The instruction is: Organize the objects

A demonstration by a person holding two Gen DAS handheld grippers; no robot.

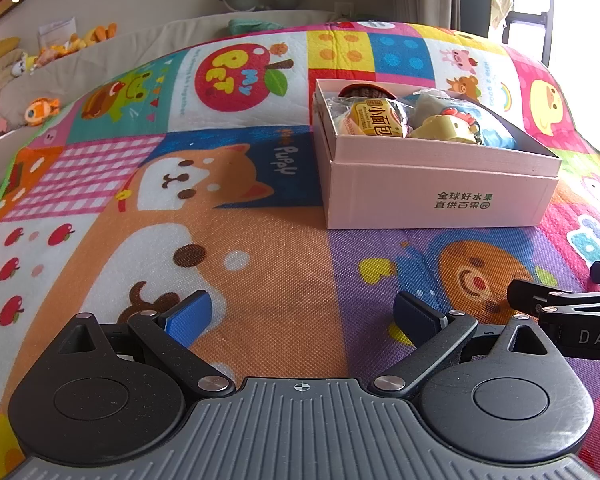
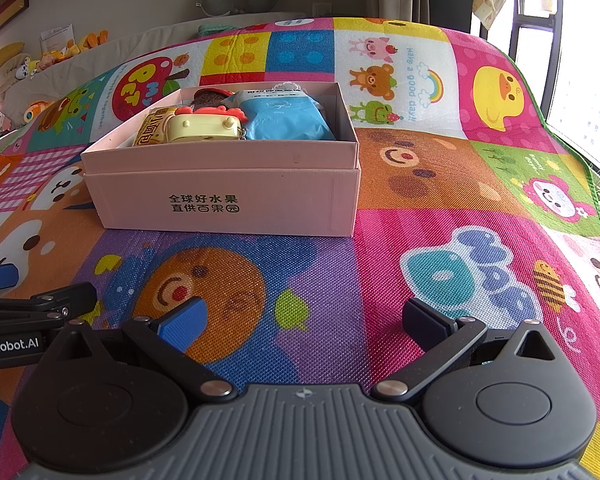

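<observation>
A pink cardboard box [image 1: 440, 196] [image 2: 228, 200] stands open on a colourful play mat. Inside lie a yellow bread packet [image 1: 374, 118] [image 2: 150, 130], a pale yellow toy case with a red top [image 1: 446, 126] [image 2: 204, 126], a blue packet [image 2: 284, 118] [image 1: 496, 132] and a brown round item [image 1: 362, 90] [image 2: 208, 99]. My left gripper [image 1: 304, 314] is open and empty, low over the mat, short of the box and to its left. My right gripper [image 2: 304, 322] is open and empty, short of the box's right corner.
The play mat [image 1: 260, 248] [image 2: 440, 220] covers a raised surface. Plush toys [image 1: 42, 110] lie along a beige ledge at the far left. A window [image 2: 580, 60] is at the right. Each gripper's side shows at the other view's edge [image 1: 572, 312] [image 2: 24, 316].
</observation>
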